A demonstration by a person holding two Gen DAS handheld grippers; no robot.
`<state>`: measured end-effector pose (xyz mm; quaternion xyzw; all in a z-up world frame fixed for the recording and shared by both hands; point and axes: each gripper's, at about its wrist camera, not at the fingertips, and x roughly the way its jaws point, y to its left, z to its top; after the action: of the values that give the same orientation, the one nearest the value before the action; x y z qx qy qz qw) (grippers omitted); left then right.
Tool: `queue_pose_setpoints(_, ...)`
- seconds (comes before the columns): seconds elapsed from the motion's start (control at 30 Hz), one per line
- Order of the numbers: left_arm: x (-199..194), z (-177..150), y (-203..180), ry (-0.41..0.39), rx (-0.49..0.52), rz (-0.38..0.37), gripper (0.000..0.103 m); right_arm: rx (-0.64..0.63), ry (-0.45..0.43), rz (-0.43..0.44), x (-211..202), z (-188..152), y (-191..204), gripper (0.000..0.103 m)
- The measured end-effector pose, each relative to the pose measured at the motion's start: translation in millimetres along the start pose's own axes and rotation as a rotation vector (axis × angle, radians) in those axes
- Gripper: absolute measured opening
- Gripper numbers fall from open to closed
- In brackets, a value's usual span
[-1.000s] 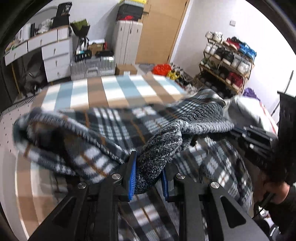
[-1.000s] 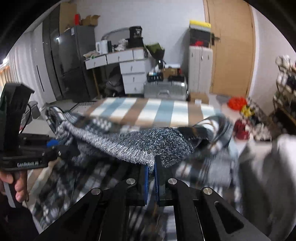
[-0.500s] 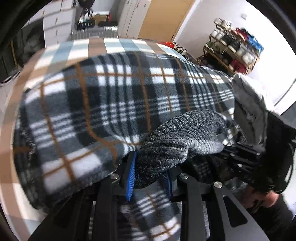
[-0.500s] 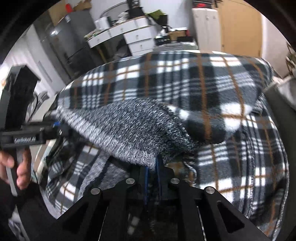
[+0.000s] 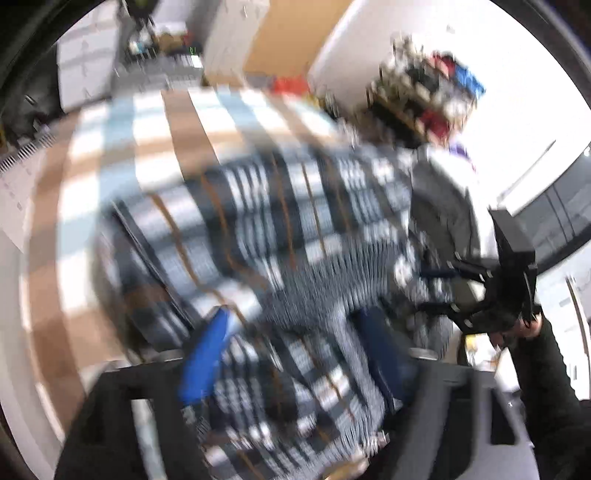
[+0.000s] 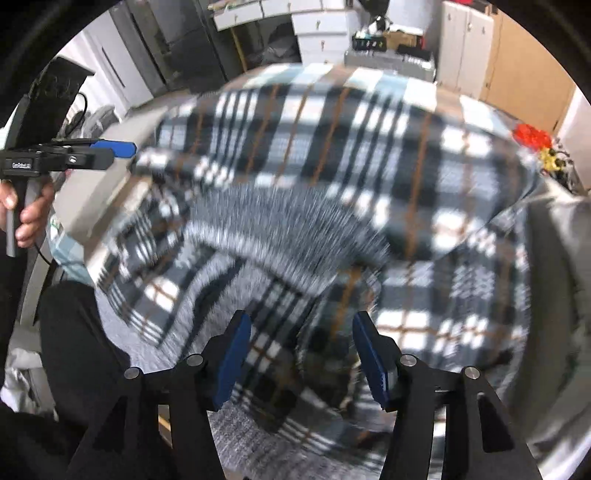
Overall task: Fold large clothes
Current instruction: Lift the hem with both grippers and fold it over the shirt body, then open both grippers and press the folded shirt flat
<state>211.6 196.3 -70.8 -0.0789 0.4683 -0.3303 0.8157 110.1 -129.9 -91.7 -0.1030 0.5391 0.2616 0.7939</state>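
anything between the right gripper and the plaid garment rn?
Nothing visible. The right gripper hangs directly over the plaid garment, its jaws opening with only that fabric showing in the gap. The left gripper is off at the garment's far edge, and the grey garment lies to the other side.

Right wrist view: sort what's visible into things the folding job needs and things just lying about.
Part of the job:
- plaid garment, with its grey knit lining showing
- striped table cover beneath it
- right gripper, jaws opening, nothing pinched
- left gripper, jaws opening

Just lying about:
- grey cloth at the right edge
- white drawers
- red items on the floor
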Motion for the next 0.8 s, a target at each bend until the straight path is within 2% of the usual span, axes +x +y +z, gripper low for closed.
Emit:
queue_pose_setpoints(0.03, -7, 11, 4, -0.046, -0.01, 0.017, 0.081, 0.024, -0.026, 0.004, -10, 10, -4, 0.06)
queue_pose_setpoints(0.07, -7, 17, 8, -0.071, -0.027, 0.009, 0.081, 0.054, -0.062, 0.009, -19, 19, -10, 0.07)
queue_pose_setpoints(0.13, 5, 37, 21, -0.051, -0.077, -0.052, 0.081, 0.098, -0.134, -0.004, -31, 42, -19, 0.084)
queue_pose_setpoints(0.23, 47, 58, 29, 0.042, -0.145, -0.055, 0.081, 0.121, -0.166, -0.034, -24, 78, -25, 0.084)
queue_pose_setpoints(0.3, 74, 57, 31, 0.106, -0.15, -0.008, 0.081, 0.119, -0.159, -0.071, -7, 102, -38, 0.083)
queue_pose_setpoints(0.37, 91, 49, 37, 0.145, -0.142, 0.068, 0.081, 0.116, -0.109, -0.111, 22, 116, -50, 0.083)
queue_pose_setpoints(0.4, 100, 48, 43, 0.161, -0.152, 0.09, 0.081, 0.117, -0.052, -0.153, 43, 120, -61, 0.083)
queue_pose_setpoints(0.47, 106, 44, 57, 0.19, -0.176, 0.095, 0.08, 0.147, 0.042, -0.198, 67, 114, -85, 0.083)
queue_pose_setpoints(0.5, 109, 44, 62, 0.196, -0.192, 0.08, 0.08, 0.16, 0.093, -0.172, 81, 111, -95, 0.083)
queue_pose_setpoints(0.63, 109, 47, 67, 0.191, -0.174, 0.067, 0.081, 0.126, 0.094, -0.133, 86, 89, -104, 0.084)
queue_pose_setpoints(0.8, 116, 58, 60, 0.2, -0.092, 0.147, 0.081, 0.116, 0.081, -0.131, 87, 87, -106, 0.088)
